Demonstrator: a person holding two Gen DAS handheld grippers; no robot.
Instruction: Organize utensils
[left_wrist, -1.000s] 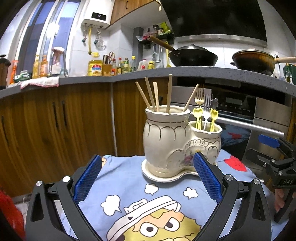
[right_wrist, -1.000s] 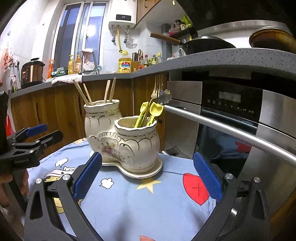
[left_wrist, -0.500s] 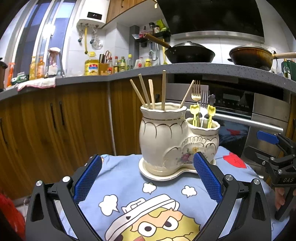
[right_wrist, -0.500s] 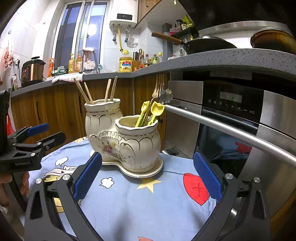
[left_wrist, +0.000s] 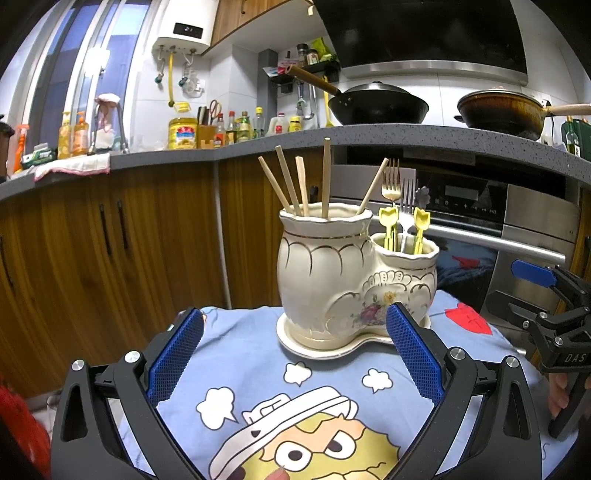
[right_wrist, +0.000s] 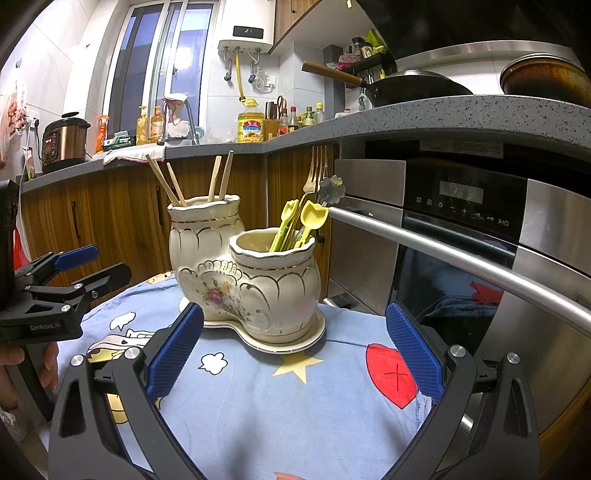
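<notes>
Standing left of the work, the left tool (left_wrist: 293, 354) hangs with its blue pads spread wide and nothing between them, aimed at the ceramic holder (left_wrist: 343, 277). That holder sits on its saucer, centred on the cartoon-print cloth (right_wrist: 258, 398) covering the table. Its taller cup carries the chopsticks (left_wrist: 295, 181); the lower cup keeps the forks (right_wrist: 317, 170) and yellow picks (right_wrist: 310, 218), so the sorting appears largely done. Further right, the right tool (right_wrist: 293, 354) is likewise spread and empty, facing the lower cup. Legible markings: "GenRobot.AI" on the left tool body, "DAS" on the right one, and "21" on the wall heater (right_wrist: 245, 37) display.
</notes>
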